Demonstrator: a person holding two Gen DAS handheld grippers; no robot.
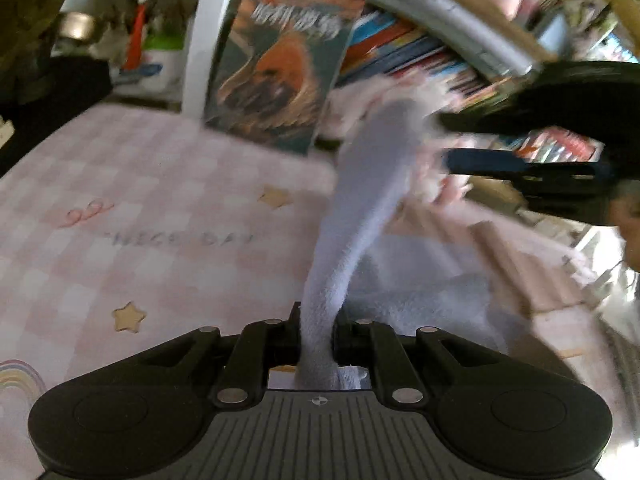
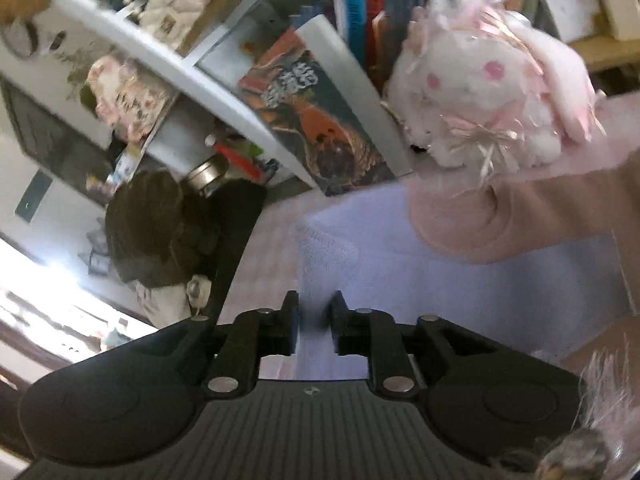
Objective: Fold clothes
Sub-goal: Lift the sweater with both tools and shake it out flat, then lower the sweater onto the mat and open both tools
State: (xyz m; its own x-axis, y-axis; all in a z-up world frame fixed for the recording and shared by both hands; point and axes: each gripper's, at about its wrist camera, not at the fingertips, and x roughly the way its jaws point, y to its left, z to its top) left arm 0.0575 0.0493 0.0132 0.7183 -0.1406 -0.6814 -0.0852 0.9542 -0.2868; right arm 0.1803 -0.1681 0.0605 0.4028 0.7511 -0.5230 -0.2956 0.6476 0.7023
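Motion blur smears much of both views, so book titles and shelf clutter are hard to read. In the left wrist view, the left gripper (image 1: 317, 330) at lower centre has its jaws drawn close on a band of pale lavender fleece garment (image 1: 352, 216), which rises in a twisted strip toward the upper right of the frame. There the right gripper (image 1: 452, 144) enters from the right edge, its two fingers almost together at the far end of the strip; the fluffy cloth hides the actual contact. The rest of the garment lies lower right, partly over the pink checked bedsheet with stars (image 1: 132, 208).

The right wrist view shows what the other cannot: the right gripper (image 2: 313, 326) at lower centre, jaws narrowly apart with blurred lavender fleece between them, and the garment (image 2: 460, 276) spread flat beyond. A white and pink plush toy (image 2: 484, 80) sits upper right, above a dusty pink ribbed cloth (image 2: 520, 216). A dark teal illustrated book (image 2: 320, 120) leans against the shelf.
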